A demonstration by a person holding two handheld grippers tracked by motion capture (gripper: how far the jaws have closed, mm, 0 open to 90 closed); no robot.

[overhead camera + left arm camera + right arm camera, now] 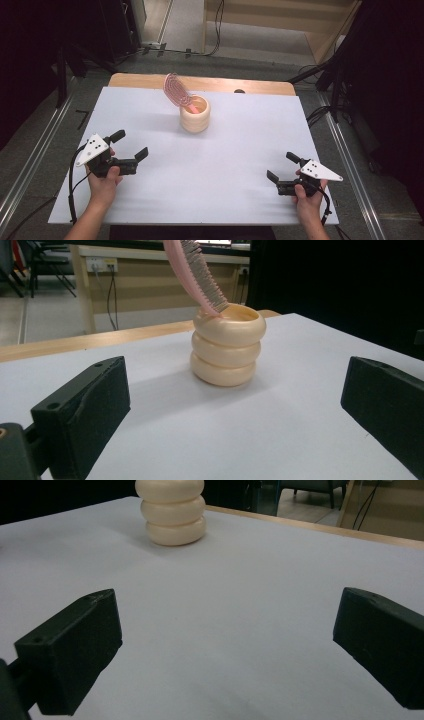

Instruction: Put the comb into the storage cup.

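A cream ribbed cup [195, 115] stands upright on the white table [225, 165], towards the back centre. A pink hairbrush [176, 90] leans out of it to the left, handle down inside. The left gripper view faces the cup [227, 347] with the brush [197, 272] rising from its rim. In the right gripper view the cup [173, 515] stands far off at the top left. My left gripper [131, 144] rests open at the front left, nothing between its jaws. At the front right my right gripper [282, 167] is also open and holds nothing.
A wooden strip [200, 82] runs along the table's far edge, with a small dark hole [239, 91] in it. Beyond lie floor cables [218, 25] and dark stands on both sides. Metal rails [30, 165] flank the table.
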